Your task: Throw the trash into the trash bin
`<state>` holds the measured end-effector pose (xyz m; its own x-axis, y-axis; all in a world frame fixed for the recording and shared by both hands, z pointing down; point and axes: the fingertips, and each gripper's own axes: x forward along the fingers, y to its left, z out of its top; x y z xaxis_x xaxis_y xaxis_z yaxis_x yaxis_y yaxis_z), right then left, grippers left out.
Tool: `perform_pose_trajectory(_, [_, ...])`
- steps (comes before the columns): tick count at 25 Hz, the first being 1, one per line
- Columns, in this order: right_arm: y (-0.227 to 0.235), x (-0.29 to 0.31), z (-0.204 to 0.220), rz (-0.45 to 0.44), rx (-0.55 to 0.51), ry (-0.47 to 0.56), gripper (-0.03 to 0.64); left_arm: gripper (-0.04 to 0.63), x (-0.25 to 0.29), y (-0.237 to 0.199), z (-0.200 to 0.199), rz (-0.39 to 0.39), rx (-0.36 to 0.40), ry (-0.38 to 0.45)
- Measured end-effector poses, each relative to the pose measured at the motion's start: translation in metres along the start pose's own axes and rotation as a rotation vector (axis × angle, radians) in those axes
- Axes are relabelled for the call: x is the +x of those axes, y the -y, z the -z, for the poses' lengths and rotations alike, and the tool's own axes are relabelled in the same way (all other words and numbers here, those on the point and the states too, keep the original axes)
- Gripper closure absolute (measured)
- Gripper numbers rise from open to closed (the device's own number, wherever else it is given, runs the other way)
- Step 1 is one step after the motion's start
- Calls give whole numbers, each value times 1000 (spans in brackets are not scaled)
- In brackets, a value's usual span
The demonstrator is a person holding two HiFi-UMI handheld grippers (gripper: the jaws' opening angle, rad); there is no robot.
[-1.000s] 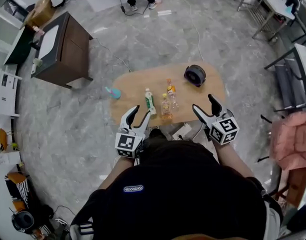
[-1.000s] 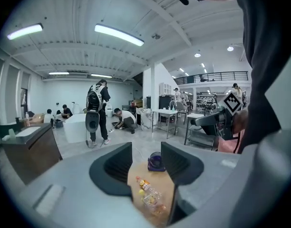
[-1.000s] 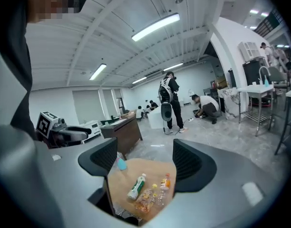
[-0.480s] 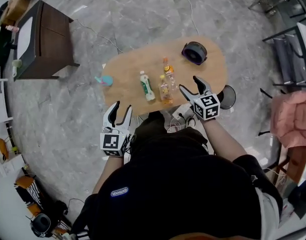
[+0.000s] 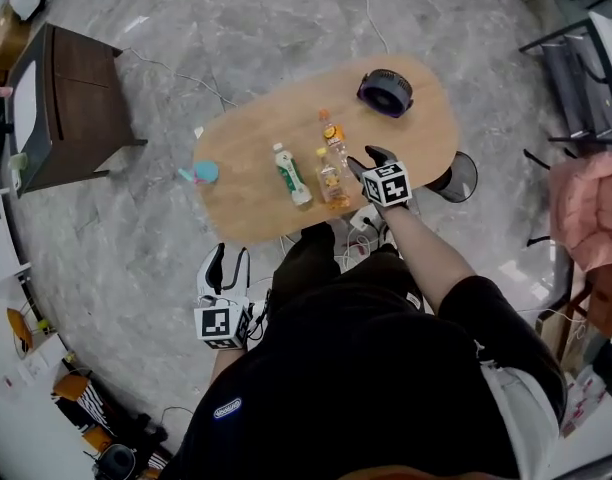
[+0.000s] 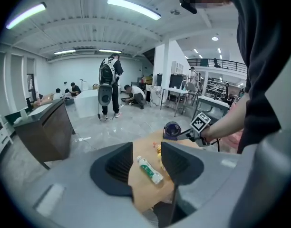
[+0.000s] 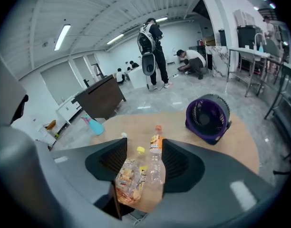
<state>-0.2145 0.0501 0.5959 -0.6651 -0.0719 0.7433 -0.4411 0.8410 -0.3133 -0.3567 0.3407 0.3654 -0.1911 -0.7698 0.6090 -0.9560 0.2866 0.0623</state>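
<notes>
Right gripper view showed your right gripper [image 7: 143, 163] above the wooden table [image 7: 136, 122], its jaws half apart and just closing. An orange-capped bottle [image 7: 155, 160] and a yellow-capped bottle [image 7: 133, 177] lay between them, ungripped. Your left gripper [image 6: 148, 167] stood wide, empty.

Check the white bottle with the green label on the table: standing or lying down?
Lying down: the white bottle rests lengthwise on the wooden table, its cap pointing away from the person.
</notes>
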Motion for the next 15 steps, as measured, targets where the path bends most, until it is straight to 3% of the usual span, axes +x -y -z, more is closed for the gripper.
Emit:
perform_pose_trajectory(8, [35, 86, 49, 38, 159, -142, 373, 409, -9, -41, 48, -44, -52, -97])
perform_pose_trajectory(15, [45, 137, 68, 60, 160, -241, 354, 410, -6, -70, 84, -70, -104, -170])
